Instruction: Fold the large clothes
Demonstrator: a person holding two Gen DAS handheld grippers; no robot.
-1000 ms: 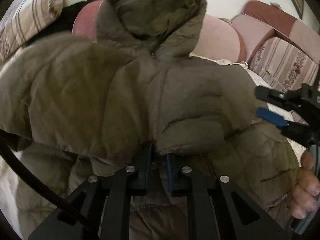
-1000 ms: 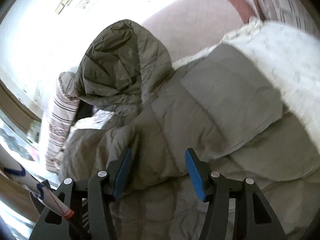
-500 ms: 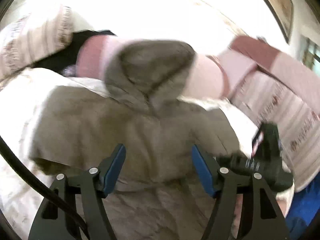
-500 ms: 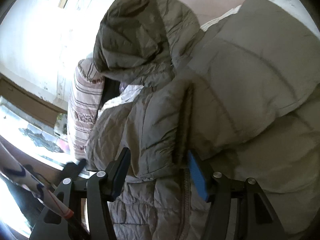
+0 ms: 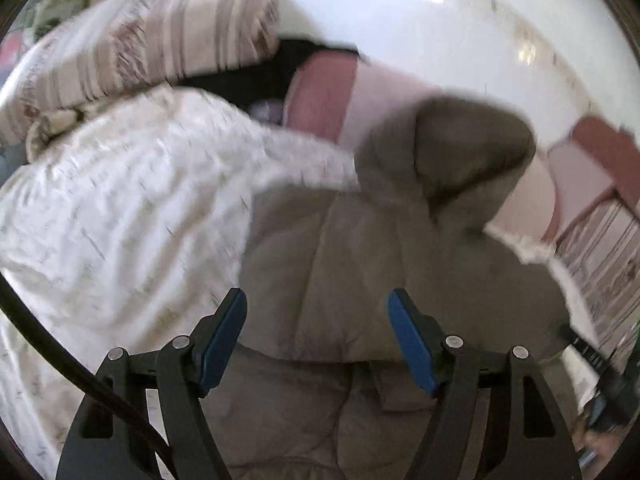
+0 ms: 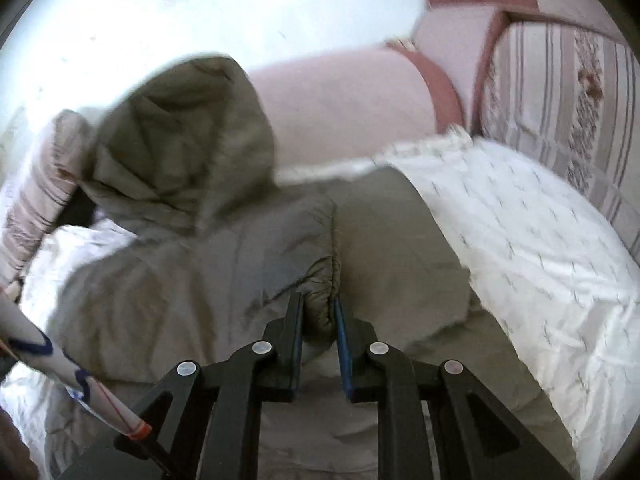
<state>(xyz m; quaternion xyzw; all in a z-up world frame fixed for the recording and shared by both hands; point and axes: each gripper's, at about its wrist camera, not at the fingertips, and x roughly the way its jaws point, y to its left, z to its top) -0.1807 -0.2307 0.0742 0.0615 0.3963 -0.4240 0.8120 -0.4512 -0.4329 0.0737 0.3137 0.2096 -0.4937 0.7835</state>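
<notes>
An olive-grey puffer jacket point(image 5: 360, 260) lies on the bed with its sleeves folded in over the body, and its hood point(image 5: 460, 160) rests against the pink cushion. My left gripper point(image 5: 316, 300) hovers over the folded left side. Its jaws are opening and nothing is between the blue pads. In the right wrist view the jacket point(image 6: 200, 280) and hood point(image 6: 180, 140) fill the middle. My right gripper point(image 6: 317, 304) is closing, its pads pinching the gathered sleeve cuff point(image 6: 320, 276).
A white patterned quilt point(image 5: 120, 220) point(image 6: 540, 260) lies under the jacket. A striped pillow point(image 5: 140, 40) sits at the back left. Pink cushions point(image 6: 352, 108) and a striped cushion point(image 6: 560, 100) line the back. A white stick with blue marks point(image 6: 80, 384) crosses the lower left.
My left gripper let go of the jacket fold, opened wide and drew back to the left. My right gripper went from open around the sleeve edge to pinching the cuff.
</notes>
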